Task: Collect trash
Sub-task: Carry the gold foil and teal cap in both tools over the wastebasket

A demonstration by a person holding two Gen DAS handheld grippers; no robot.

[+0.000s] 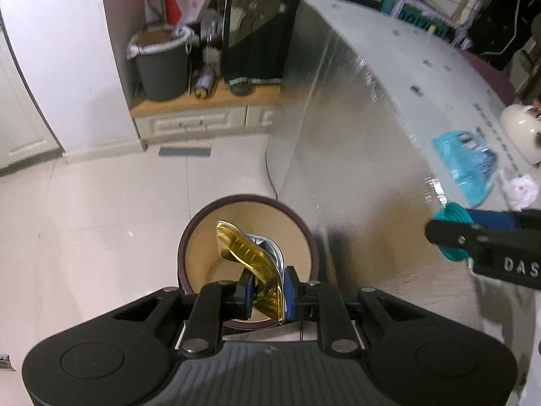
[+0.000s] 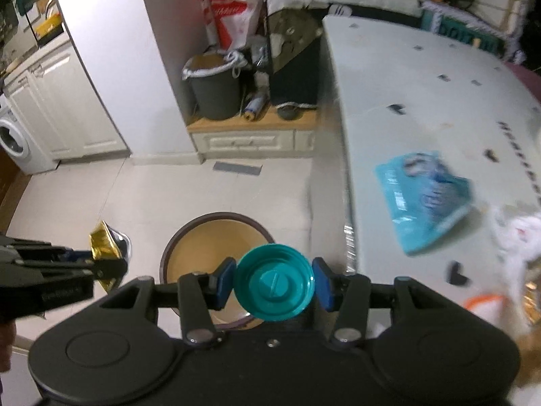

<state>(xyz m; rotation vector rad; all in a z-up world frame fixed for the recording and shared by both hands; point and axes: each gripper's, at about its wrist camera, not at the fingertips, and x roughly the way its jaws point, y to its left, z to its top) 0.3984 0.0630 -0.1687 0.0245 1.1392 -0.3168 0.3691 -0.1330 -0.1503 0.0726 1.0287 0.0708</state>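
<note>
Both pieces hang above the open bin [image 1: 247,264] on the floor beside the tabletop [image 2: 422,108], so the step is the drop. Centre each piece over the mouth before letting go; the wrapper is light and may drift. The left gripper [image 1: 267,291] pinches a crumpled gold foil wrapper [image 1: 250,253], silver inside, over the bin. The right gripper [image 2: 274,282] clamps a round teal lid [image 2: 274,282] by its rim, near the bin's edge. A blue packet [image 2: 426,196] remains on the tabletop.
</note>
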